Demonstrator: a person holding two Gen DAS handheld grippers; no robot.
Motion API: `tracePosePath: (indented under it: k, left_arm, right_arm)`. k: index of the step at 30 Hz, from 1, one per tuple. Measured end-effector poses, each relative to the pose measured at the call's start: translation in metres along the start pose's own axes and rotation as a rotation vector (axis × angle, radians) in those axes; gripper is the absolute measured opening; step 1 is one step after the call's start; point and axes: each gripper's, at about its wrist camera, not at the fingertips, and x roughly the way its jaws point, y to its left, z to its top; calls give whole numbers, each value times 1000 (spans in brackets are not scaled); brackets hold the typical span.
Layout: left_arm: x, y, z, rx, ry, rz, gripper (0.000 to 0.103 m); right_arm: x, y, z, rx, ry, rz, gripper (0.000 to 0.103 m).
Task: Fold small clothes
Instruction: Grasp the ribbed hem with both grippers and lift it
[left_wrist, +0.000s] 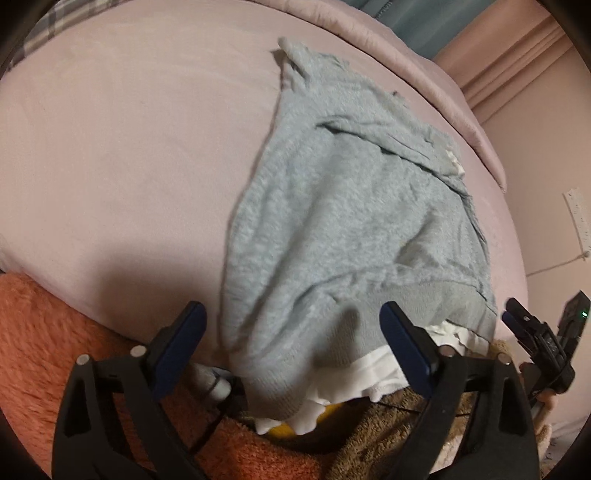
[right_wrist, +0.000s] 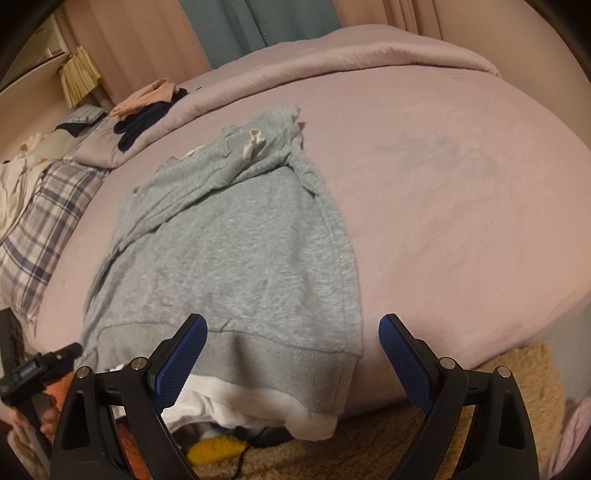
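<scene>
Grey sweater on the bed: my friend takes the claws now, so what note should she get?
Left claw: open, holding nothing, over the hem's left corner.
Right claw: open, holding nothing, over the hem's right corner.
The light grey fleece sweater lies on the pink bedsheet, a sleeve folded across its top, its white-trimmed hem hanging over the near edge.
Done: sleeve tucked in.
Left: probably grip both hem corners and fold upward.

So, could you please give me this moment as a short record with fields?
surface: pink bed sheet
garment: grey sweatshirt lying flat, white hem hanging over the near bed edge
sleeve: folded across the upper body, white cuff showing
left gripper: open, above the hem, not gripping
right gripper: open, over the hem's right corner, not gripping
background: plaid pillow, small pile of clothes
</scene>
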Motion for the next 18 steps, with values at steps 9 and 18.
tracePosePath:
  k: [9,18]
  left_arm:
    - [3,-2,-12,-1,55,-27,90]
    - [14,0,-22,-29,70,-27,82]
  right_arm:
    - [9,1,-8,-3,54,11,94]
    - [20,2,-24,-8,139,31,94]
